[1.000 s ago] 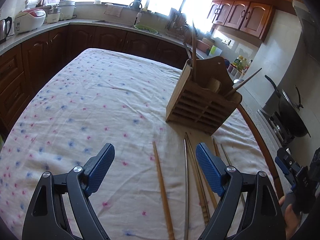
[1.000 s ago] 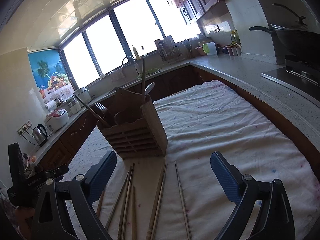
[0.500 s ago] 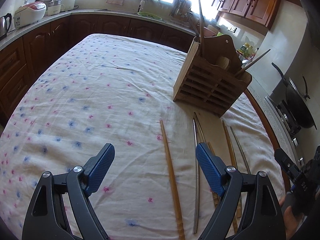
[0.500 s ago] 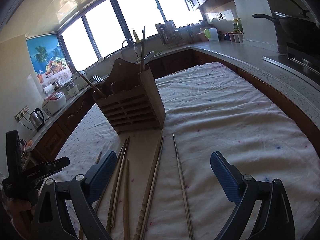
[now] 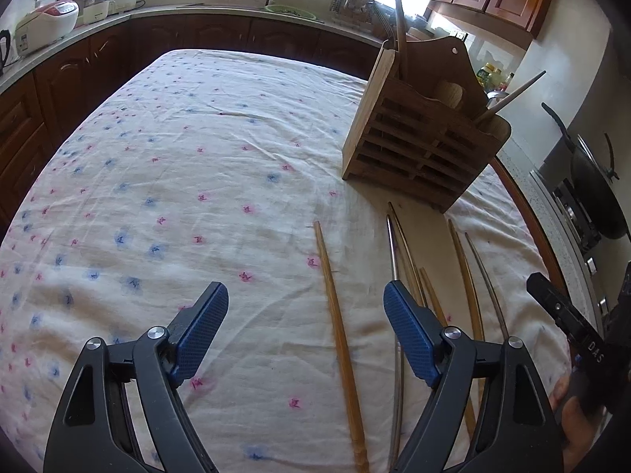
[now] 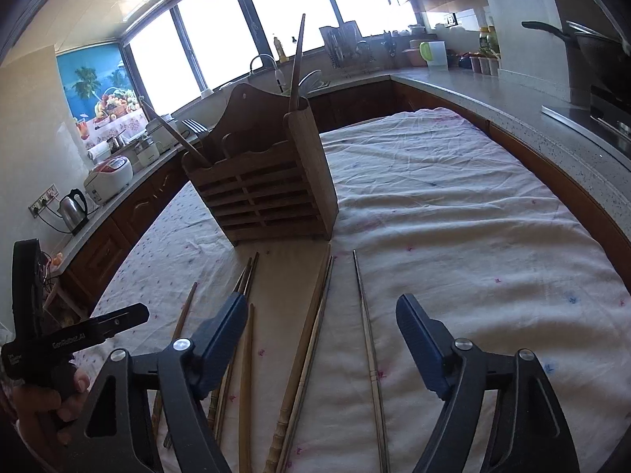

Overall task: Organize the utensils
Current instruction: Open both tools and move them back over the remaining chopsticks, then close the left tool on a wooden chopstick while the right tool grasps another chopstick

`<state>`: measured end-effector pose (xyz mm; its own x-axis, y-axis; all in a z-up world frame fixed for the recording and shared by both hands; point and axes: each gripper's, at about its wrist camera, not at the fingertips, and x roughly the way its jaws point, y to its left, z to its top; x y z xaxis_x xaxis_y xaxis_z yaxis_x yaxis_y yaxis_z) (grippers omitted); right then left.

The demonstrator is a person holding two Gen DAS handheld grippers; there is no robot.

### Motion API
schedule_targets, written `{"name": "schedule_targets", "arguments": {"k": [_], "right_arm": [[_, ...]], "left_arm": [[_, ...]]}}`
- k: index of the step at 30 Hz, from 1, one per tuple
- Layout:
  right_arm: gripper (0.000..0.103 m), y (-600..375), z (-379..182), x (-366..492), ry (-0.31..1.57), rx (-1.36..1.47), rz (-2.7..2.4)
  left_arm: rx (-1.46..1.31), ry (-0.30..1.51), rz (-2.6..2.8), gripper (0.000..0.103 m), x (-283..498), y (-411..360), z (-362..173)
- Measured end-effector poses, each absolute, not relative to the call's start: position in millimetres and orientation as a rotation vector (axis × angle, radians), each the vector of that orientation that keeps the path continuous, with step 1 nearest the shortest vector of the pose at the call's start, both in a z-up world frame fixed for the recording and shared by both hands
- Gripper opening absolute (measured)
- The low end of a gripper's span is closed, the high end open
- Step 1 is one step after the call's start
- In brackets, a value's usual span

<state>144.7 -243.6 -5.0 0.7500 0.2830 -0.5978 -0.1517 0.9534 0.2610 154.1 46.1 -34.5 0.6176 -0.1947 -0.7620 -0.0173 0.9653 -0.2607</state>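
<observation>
both sets of fingers are standing apart and holding nothing. our left gripper (image 5: 305, 325) is hanging just over the cloth (image 5: 177, 165), jaws well open after closing in slightly, and a lone wooden chopstick (image 5: 339, 331) is lying on the cloth in the gap between the pads, not touched by either. our right gripper (image 6: 321, 341) has just been narrowing too, yet its pads are still clear of everything; a wooden pair (image 6: 303, 347) and a metal chopstick (image 6: 368, 351) are both lying in its gap.

that is where we are seeing the first risk: if we are closing the right jaws as they stand, we are likely catching two or three sticks at once, or pinching one and flicking its neighbour across the cloth. the metal one looks slick and thin, so it may be slipping or pivoting in the pads.

further left, more chopsticks (image 6: 236, 339) are lying under and beside the right gripper's left finger (image 6: 221, 343), so lowering it may be pressing them down or rolling them. the cloth is wrinkled and soft, and pads coming down too far may be grabbing fabric with the stick.

beyond the sticks, the wooden holder (image 6: 264, 181) is standing upright, already carrying a few utensils, near the stick tips. a long stick swung carelessly may be knocking it. our two grippers are working close together, and may be bumping each other.
</observation>
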Motion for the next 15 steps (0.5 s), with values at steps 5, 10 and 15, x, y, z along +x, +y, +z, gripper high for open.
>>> {"name": "schedule_targets", "arguments": {"k": [5,10,15], "right_arm": [[0.045,-232,-11,163,0.733,0.192,0.287],[0.033,-220,-17,181,0.772,0.183,0.318],[0.027,-215,-26,200,0.812,0.173,0.319]], "left_arm": [[-0.242,0.93,-0.127,0.063,163,43,-38],[-0.228,0.957,-0.14,0.055,174,41,-42],[-0.22,0.972,-0.146,0.051,186,39,-47]]}}
